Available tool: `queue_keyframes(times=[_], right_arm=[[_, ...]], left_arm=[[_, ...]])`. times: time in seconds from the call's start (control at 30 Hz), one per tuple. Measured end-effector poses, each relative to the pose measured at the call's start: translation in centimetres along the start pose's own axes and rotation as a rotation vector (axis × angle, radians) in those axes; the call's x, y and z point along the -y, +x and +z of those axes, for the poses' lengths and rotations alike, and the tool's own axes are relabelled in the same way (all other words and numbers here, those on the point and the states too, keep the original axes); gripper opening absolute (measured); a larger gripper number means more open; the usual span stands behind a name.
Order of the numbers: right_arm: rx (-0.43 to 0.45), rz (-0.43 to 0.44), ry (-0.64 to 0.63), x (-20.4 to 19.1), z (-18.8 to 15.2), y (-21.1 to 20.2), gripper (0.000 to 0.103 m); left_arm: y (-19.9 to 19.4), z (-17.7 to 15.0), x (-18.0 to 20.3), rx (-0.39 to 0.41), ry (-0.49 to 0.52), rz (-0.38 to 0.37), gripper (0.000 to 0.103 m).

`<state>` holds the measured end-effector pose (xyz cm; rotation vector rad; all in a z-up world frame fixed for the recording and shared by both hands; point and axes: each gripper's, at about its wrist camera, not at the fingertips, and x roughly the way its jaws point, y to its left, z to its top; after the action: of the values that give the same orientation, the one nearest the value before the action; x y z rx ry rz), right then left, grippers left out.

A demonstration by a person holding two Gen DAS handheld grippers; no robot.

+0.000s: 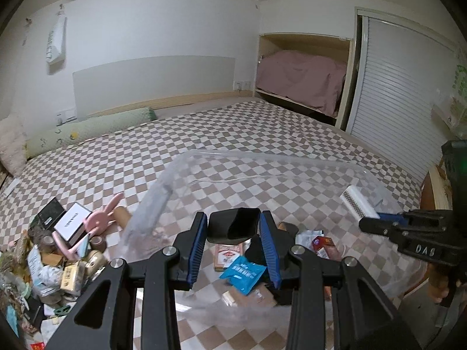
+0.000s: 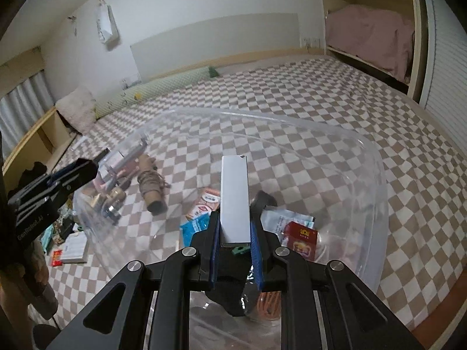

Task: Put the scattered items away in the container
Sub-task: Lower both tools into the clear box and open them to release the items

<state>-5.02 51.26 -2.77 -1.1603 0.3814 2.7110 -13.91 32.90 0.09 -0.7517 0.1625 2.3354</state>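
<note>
In the left wrist view, the left gripper (image 1: 233, 227) is holding a black scoop-shaped thing (image 1: 233, 224) tight between its blue pads, up over a big clear tub (image 1: 262, 157) that sits on a bed with a checked cover (image 1: 262, 125). Down in the tub lie a blue packet (image 1: 242, 272), a red box (image 1: 322, 246) and a few other small packs. At the right, the right gripper (image 1: 369, 221) reaches in with a white bar (image 1: 359, 202) in its tip, above the tub. To the left of the tub, on the bed, there is a messy pile with a pink bunny toy (image 1: 102, 217) and a white box (image 1: 73, 224). A long green pillow (image 1: 93, 129) lies by the wall. In the right wrist view, the right gripper (image 2: 235, 233) is clamped on the white bar (image 2: 235, 201), which sticks straight up from the pads over the inside of the clear tub (image 2: 376, 175). Below it in the tub are the red box (image 2: 300, 239), the blue packet (image 2: 195, 226) and a white packet (image 2: 280, 217). Past the tub's left wall a brown roll (image 2: 150, 189) lies on the bed cover (image 2: 321, 102). The left gripper (image 2: 84, 169) shows at the left edge, near the tub's rim.
</note>
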Motion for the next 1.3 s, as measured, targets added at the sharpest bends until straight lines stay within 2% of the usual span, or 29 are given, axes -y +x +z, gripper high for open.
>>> queue_keyframes(times=[0.4, 0.8, 1.3], right_arm=[[-0.039, 0.025, 0.031, 0.6, 0.0, 0.5, 0.020], [-0.057, 0.028, 0.026, 0.6, -0.4, 0.8, 0.020], [-0.094, 0.005, 0.030, 0.5, -0.2, 1.6, 0.020]], left_arm=[[2.3, 0.7, 2.2, -0.033, 0.025, -0.037, 0.037], [3.2, 0.3, 2.4, -0.060, 0.027, -0.039, 0.037], [4.7, -0.3, 2.3, -0.142, 0.010, -0.037, 0.037]])
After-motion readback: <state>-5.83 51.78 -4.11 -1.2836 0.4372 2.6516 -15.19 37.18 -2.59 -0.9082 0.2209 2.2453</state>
